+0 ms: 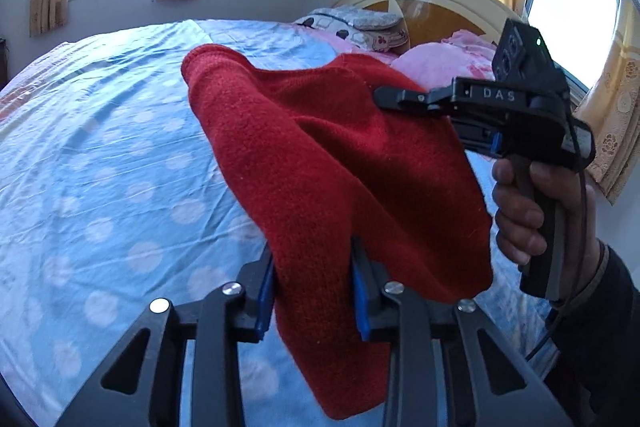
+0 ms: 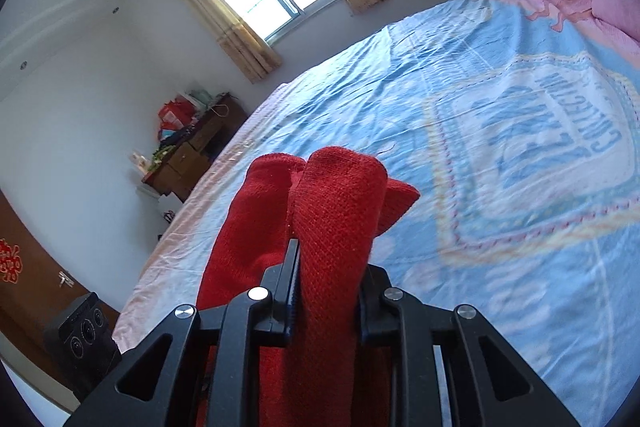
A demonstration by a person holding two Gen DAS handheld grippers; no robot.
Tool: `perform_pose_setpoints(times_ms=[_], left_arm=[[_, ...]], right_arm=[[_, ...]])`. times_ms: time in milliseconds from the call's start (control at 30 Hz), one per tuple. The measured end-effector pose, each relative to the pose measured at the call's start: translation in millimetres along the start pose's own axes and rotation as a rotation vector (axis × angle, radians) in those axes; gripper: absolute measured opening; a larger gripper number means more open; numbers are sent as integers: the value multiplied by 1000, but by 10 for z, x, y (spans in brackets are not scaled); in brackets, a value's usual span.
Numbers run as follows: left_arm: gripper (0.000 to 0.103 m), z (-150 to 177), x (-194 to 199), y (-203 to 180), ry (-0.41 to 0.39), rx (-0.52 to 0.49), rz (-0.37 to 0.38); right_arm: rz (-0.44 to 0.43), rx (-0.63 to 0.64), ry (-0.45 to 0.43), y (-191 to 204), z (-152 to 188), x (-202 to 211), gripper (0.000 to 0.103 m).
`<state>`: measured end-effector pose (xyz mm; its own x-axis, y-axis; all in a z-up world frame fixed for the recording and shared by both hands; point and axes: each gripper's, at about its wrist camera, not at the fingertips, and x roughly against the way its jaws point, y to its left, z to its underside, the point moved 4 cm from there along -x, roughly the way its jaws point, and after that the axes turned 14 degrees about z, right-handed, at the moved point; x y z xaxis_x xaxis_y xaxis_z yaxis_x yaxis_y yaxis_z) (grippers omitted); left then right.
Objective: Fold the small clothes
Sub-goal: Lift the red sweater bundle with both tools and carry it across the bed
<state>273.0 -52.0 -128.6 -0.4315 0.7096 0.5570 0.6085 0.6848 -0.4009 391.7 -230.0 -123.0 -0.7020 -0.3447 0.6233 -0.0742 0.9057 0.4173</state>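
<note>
Both grippers — left [image 1: 314,291], right [image 2: 326,291] — clamp the red garment [image 1: 320,155], lifted.

One red garment [image 1: 320,155] (two tools [image 1: 314,291])

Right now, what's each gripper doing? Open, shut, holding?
Left gripper: shut on the red knit garment, lifted above the bed.
Right gripper: shut on the same garment, at another part.
</note>
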Motion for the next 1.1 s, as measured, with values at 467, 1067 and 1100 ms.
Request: perform_pose_setpoints(times_ms=[467,1067,1100], left_arm=[[33,444,717,11,-34,-15,-70],[33,758,1385,367,-94,61,-223],[33,771,1410,382,-99,63,-233]], right_arm=[[-139,-4,25,702,609,160,22],[-249,122,109,1912,946,-243,22],[-254,128,113,1971,965,-262,22]])
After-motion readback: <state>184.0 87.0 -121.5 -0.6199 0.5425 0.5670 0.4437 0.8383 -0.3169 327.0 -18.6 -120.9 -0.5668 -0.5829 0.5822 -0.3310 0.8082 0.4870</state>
